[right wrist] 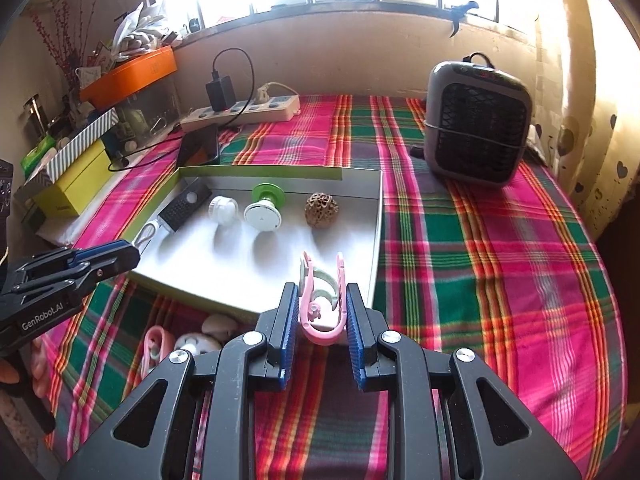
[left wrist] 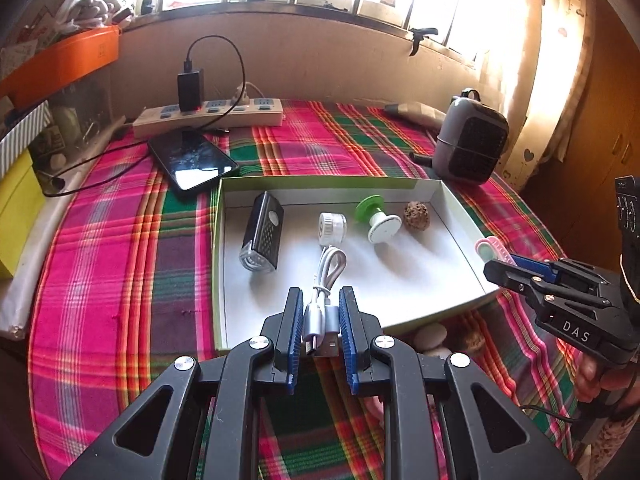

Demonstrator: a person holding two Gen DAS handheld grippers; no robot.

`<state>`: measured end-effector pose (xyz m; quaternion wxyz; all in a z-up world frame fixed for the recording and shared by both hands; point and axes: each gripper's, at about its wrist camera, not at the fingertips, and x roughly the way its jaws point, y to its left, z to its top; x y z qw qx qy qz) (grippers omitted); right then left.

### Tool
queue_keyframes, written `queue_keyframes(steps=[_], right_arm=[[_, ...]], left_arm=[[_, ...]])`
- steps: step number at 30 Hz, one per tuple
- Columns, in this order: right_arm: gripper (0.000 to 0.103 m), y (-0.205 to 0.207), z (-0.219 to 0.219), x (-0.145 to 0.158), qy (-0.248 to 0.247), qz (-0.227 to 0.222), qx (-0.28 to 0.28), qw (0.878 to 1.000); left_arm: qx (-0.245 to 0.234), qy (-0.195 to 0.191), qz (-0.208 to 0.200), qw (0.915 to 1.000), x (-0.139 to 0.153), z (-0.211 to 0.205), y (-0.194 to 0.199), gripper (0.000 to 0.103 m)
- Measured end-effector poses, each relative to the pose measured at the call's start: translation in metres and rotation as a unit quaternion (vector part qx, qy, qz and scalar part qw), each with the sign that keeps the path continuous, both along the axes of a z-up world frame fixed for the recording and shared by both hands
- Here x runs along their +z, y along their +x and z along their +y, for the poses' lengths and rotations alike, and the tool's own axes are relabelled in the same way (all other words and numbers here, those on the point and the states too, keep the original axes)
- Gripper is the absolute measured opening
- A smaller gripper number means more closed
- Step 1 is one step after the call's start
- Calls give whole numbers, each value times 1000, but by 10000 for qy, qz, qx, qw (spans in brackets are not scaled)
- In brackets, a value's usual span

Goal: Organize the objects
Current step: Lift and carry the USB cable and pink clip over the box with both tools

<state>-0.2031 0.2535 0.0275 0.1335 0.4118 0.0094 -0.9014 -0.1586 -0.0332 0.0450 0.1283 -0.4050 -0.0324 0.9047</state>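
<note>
Readable text: "DAS" on the right gripper (left wrist: 516, 270) body, "GenRobot.AI" on the left gripper (right wrist: 120, 254) body.

Left gripper clenched on a coiled white USB cable with silver plugs (left wrist: 326, 300). Cable's long axis runs along the fingers; loop end points away toward the window, plugs toward the camera. It hangs over the near edge of the shallow white cardboard tray with green rim (left wrist: 400, 280).

Right gripper clenched on a pink plastic clip with pale green inner piece (right wrist: 322, 300), over the tray's near right corner. Closed bend toward the camera, two prongs pointing away.
</note>
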Motion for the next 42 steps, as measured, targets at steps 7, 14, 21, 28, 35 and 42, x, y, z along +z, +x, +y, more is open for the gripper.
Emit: queue_keyframes(steps=[7,14,21,28,35,42], right_arm=[[24,-24,-2,-5,-58,-176,24,9998],[24,-45,-9,-14,-67,-418,164,9990],[24,-59,-19,-22,-58,-551,319,9980],[24,-67,-28,-27,-23,-613,479,9970],[24,-75,-27,-29,74,-628,437,9970],[24,-82,-27,-30,124,-590,386,9974]], left_arm=[[81,30,-99,9999,-6,-1,-22,17],[148,22,-258,9996,-16,0,-40,16],[163,-19,-329,9993,-22,1,-50,17],[191,-25,-354,9992,-26,3,-58,17],[239,-48,-349,9991,-26,3,-64,17],[228,-147,-360,9990,-27,6,-70,17]])
